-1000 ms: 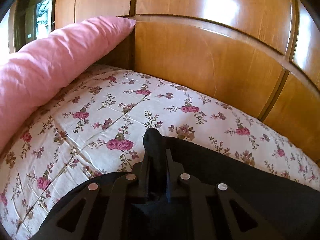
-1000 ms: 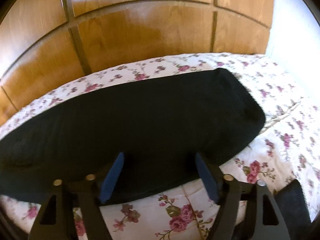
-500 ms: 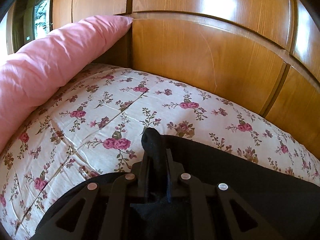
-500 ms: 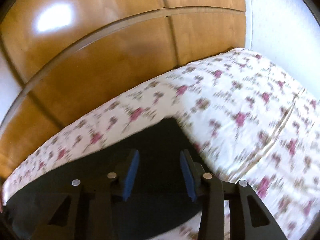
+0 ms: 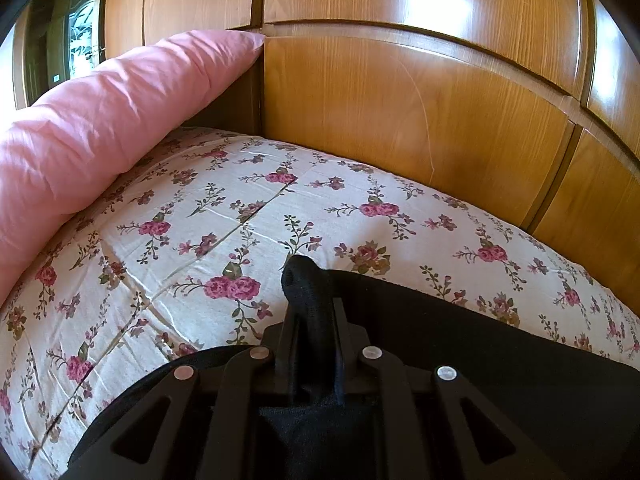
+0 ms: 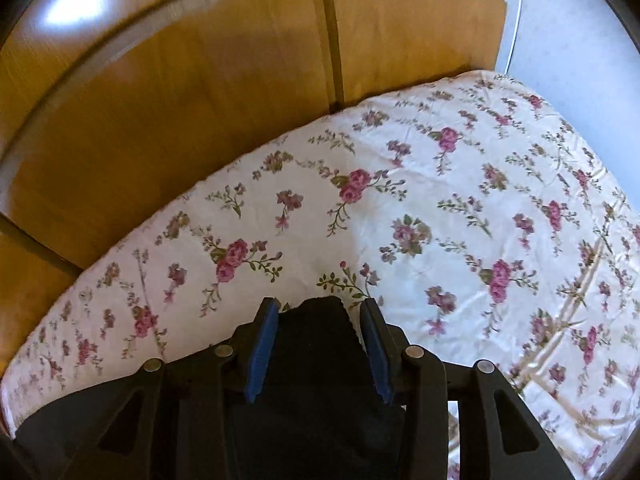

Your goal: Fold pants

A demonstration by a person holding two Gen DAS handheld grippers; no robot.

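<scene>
Pants [image 5: 460, 360], black, lie on a bed covered with a floral sheet [image 5: 200, 232].

Left wrist view. The left gripper [image 5: 310, 320] has its two fingers drawn tight together on a bunched corner of the pants; a knob of black fabric rises just beyond the fingertips. From the pinch, the garment spreads to the right across the sheet as a flat dark panel, and a further dark edge curves toward the lower left beneath the gripper body. A long pink pillow [image 5: 100, 120] lies along the left side of the bed, its far end touching the wooden panelling [image 5: 400, 112] that stands behind the mattress. A glazed door [image 5: 76, 36] shows at the upper left.

Right wrist view. The right gripper [image 6: 320, 344] has its blue-padded fingers [image 6: 262, 344] partly apart, with a corner of the pants [image 6: 316, 344] lying between them. The fabric reaches close to both pads, but whether the pads press on it cannot be told; a gap shows beside the right pad. The corner ends just past the fingertips, and the floral sheet [image 6: 440, 200] extends beyond it to the wooden panelling [image 6: 180, 120] and a pale wall [image 6: 560, 20] at upper right. The picture is slightly blurred.
</scene>
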